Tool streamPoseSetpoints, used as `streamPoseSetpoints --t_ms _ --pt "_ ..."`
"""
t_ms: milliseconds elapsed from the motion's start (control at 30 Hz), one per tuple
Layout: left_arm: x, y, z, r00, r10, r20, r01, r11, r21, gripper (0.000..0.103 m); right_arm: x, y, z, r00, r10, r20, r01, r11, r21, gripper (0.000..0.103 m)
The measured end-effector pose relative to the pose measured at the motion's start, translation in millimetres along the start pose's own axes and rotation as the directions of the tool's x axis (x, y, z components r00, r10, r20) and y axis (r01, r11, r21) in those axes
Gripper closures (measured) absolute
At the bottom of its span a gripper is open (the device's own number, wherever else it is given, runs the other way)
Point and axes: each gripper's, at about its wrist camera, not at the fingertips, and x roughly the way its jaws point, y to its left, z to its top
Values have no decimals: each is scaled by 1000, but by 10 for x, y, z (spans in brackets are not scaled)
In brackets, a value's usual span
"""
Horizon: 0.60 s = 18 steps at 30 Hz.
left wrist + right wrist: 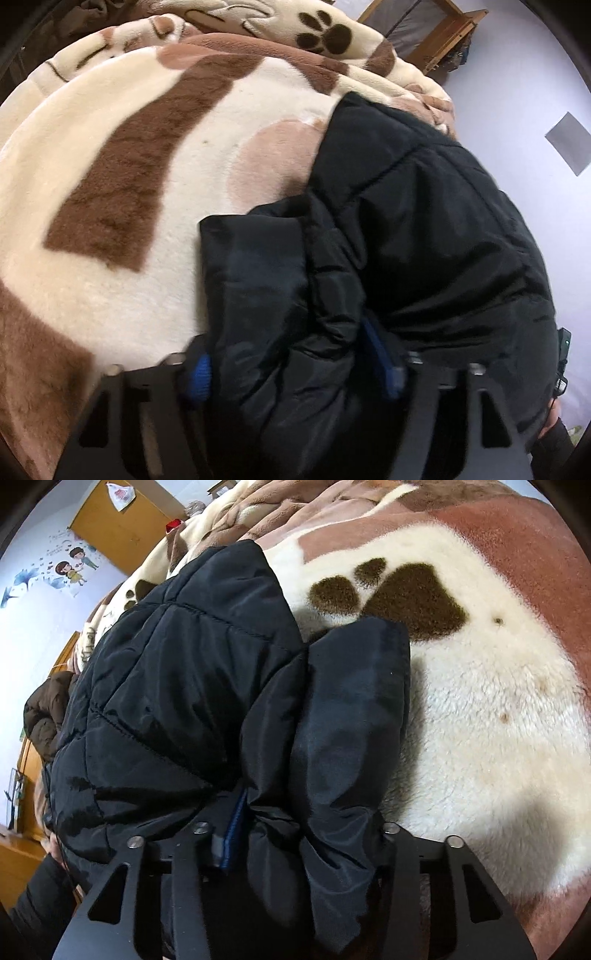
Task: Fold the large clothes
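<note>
A black padded jacket [406, 221] [177, 686] lies on a fleece blanket with brown paw prints [110, 147] [498, 738]. In the left wrist view, one sleeve [255, 266] runs from the jacket body down between the blue-padded fingers [199, 376], and my left gripper [291, 369] is shut on its bunched fabric. In the right wrist view, the other sleeve [354, 701] lies beside the body. My right gripper [306, 834] pinches its gathered base, and one blue pad [232, 834] shows against the cloth.
A wooden frame [432, 29] stands on the pale floor [535, 74] past the bed edge. A wooden door [122, 528] and wall stickers [70, 568] are at the left. A brown garment [44, 709] lies beyond the jacket. A person's dark sleeve [37, 904] is at lower left.
</note>
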Motion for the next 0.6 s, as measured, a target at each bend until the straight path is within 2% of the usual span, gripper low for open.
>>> streamPoseSetpoints --t_ms 33,100,200,333,600 --pt "-28 -47 -7 1000 15 5 -15 1000 13 52 -6 48 11 1000 -17 3 17 1000 -9 66" --pt "-83 -148 4 998 57 12 -58 998 38 67 -49 150 22 998 -59 14 60 997 -39 72" --pt "-240 -311 12 991 130 37 -133 987 96 75 -167 225 37 996 -88 33 89 995 -47 77" --pt "-523 -454 19 985 152 81 -162 977 138 77 -393 334 44 993 -98 63 103 992 -74 80" --pt "-1079 -705 103 979 115 166 -145 972 184 78 -901 557 87 988 -74 138 90 989 -115 81"
